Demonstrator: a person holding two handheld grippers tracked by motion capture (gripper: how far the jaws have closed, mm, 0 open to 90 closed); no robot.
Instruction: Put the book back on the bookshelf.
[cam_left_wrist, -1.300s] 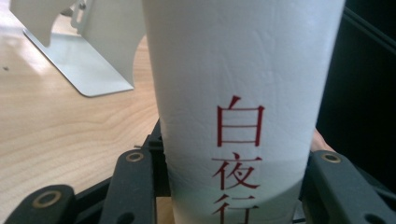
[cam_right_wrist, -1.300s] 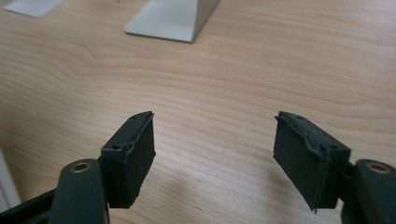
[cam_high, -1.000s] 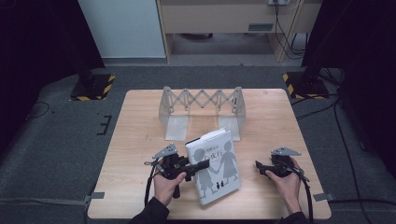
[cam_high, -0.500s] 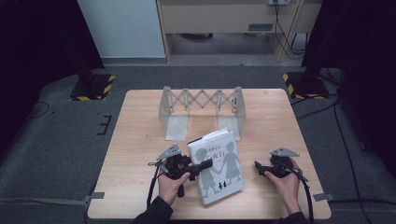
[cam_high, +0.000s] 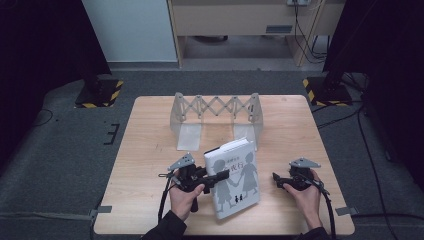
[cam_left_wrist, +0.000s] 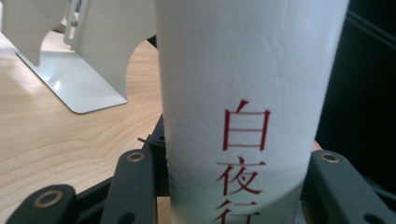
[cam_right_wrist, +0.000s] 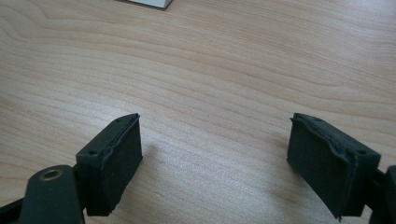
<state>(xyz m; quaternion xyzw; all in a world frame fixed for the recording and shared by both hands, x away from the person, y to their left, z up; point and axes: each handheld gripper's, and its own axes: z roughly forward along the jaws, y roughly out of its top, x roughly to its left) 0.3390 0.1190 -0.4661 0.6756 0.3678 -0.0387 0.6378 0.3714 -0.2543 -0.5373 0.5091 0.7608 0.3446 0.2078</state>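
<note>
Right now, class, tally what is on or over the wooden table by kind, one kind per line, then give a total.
Book: 1, white, held by its spine in the left claw.
Expanding book rack: 1, white.
Claws: 2, the left one and the right claw, open and holding nothing.
Total: 4

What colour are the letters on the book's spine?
Red, on the white spine of the book; clearest in the left gripper view.

Book (cam_high: 232, 177) before rack (cam_high: 216, 117) on table (cam_high: 150, 145)
</note>
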